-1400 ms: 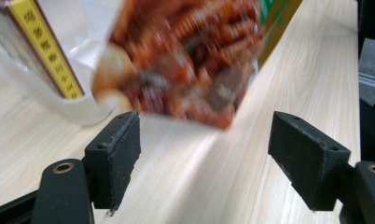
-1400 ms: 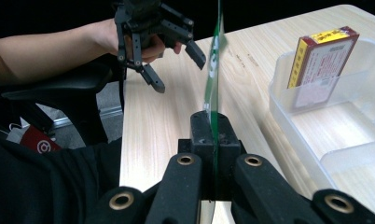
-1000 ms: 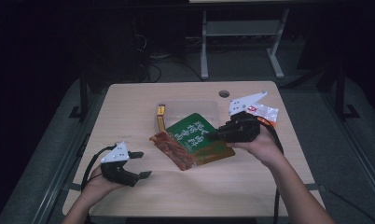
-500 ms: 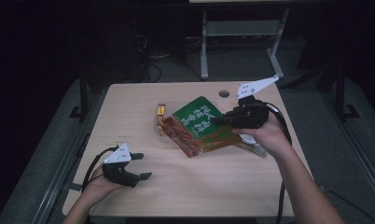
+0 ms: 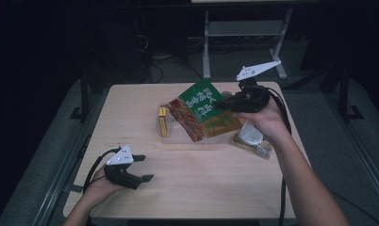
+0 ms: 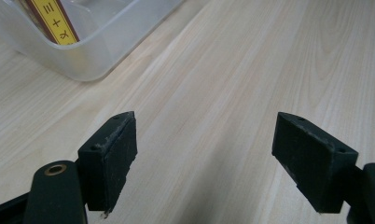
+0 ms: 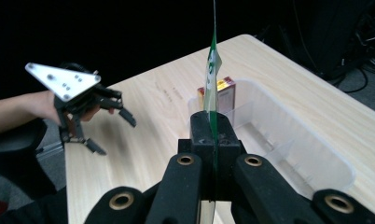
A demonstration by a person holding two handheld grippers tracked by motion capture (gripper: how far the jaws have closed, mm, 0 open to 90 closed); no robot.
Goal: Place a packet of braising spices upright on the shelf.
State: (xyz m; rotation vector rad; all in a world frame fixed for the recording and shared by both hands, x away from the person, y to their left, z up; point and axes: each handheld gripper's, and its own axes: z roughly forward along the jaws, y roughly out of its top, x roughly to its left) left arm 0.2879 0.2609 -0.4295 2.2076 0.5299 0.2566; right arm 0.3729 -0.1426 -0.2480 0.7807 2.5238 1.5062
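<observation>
Lifted off the table since a second ago, the green-and-red printed foil snack packet (image 5: pixel 204 110) now hangs tilted over the clear plastic tub (image 7: pixel 288 140).

Right hand-held gripper (image 5: pixel 223 104) pinches the packet's thin edge; left hand-held gripper (image 5: pixel 145 168) rests wide and empty near the front of the light wooden table (image 5: pixel 216 183). Such a slim edge grip could let the packet swing or slip, missing the tub or knocking the yellow box (image 5: pixel 163 121).

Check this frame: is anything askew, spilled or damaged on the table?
Nothing spilled or damaged. The green snack packet hangs tilted above the clear plastic bin, pinched at its edge by the right tool. A wrapped snack lies outside the bin by that hand. The left tool rests open.
</observation>
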